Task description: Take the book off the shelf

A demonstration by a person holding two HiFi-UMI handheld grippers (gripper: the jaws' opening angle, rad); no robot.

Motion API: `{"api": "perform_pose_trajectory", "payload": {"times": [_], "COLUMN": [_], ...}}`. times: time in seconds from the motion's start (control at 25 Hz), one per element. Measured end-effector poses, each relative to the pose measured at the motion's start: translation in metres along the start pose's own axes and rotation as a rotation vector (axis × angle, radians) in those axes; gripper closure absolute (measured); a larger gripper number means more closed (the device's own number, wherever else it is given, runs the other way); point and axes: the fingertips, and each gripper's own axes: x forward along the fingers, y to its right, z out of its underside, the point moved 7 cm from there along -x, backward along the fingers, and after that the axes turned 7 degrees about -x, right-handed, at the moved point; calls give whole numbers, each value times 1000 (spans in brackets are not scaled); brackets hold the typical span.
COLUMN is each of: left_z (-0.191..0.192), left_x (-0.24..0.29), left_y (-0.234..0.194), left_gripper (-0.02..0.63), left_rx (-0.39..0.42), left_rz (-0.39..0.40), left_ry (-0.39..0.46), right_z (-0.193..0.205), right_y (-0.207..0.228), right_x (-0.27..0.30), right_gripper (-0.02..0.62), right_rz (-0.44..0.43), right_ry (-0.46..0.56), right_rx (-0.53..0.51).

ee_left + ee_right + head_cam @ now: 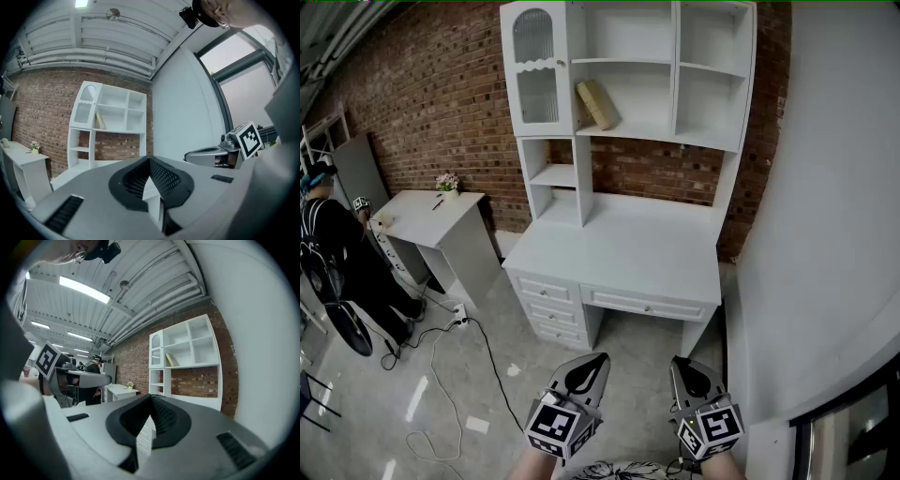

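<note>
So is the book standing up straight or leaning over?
Leaning. The book sits alone on the shelf, slanted, with its top tipped to the left instead of straight up.

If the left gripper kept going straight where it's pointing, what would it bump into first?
Most likely the white desk, near its drawers. The left gripper has only floor before that, though depth is hard to judge.
</note>
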Motion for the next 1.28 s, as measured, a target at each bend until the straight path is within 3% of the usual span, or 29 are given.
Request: {"api": "perform_pose_trajectory", "payload": {"times": [0.68, 1.08, 1.28], "left_z": [6, 19, 24], "left_x": [-17, -51, -51], "left_y": [-37, -98, -122], "left_gripper": [594, 594, 594], "left_rx": [-26, -81, -95], "left_rz": [-14, -98, -129], "left_ry": [-31, -60, -50], "right_z": [2, 5, 9], "right_y": [-32, -76, -77], "right_x": [30, 72, 98], "right_gripper": [589, 589, 589], "right_rz": [12, -18, -33], "right_ry": [-41, -66, -77], "right_rx": [30, -19, -14]}}
